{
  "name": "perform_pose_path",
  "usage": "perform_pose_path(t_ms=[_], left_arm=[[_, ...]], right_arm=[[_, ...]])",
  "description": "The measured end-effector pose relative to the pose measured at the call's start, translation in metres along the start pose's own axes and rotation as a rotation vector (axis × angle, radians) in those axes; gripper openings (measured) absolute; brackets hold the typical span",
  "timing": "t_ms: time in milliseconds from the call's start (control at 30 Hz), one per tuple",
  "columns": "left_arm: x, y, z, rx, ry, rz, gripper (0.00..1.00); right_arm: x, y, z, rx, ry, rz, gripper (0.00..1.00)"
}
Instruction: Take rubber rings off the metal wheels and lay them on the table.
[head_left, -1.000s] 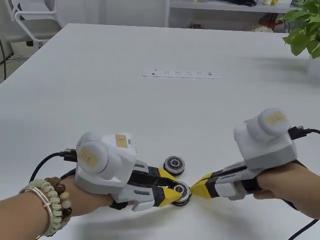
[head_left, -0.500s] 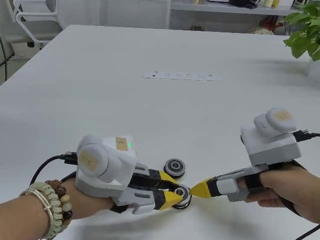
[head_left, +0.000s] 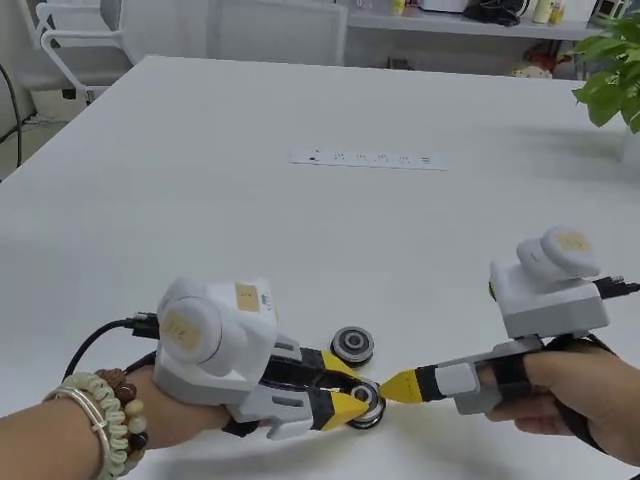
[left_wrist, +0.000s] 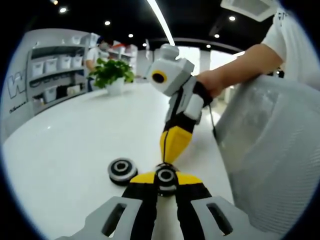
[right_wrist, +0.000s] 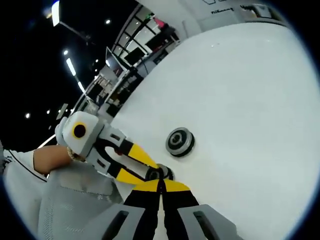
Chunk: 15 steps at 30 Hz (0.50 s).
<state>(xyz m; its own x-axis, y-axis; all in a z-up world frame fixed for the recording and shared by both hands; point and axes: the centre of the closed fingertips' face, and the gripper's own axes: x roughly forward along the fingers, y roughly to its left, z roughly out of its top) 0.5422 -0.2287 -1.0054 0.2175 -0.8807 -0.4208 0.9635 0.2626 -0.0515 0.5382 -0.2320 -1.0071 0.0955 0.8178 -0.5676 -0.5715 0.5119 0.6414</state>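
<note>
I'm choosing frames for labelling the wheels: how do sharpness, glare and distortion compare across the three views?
Head view: even light, soft shadows, both the held wheel and the free wheel fairly sharp though small. Left gripper view: strong fisheye bending, ceiling light streaks, held wheel slightly soft. Right gripper view: rolled, the table bright and nearly featureless, free wheel crisp.
</note>
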Motion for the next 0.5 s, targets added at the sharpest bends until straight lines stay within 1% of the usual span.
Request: perform_pose_path(t_ms=[500], left_arm=[[0.0002, 0.0001, -0.0001, 0.000, -0.005, 0.001, 0.14]], right_arm=[[0.0017, 0.0042, 0.0027, -0.013, -0.001, 0.014, 0.00]])
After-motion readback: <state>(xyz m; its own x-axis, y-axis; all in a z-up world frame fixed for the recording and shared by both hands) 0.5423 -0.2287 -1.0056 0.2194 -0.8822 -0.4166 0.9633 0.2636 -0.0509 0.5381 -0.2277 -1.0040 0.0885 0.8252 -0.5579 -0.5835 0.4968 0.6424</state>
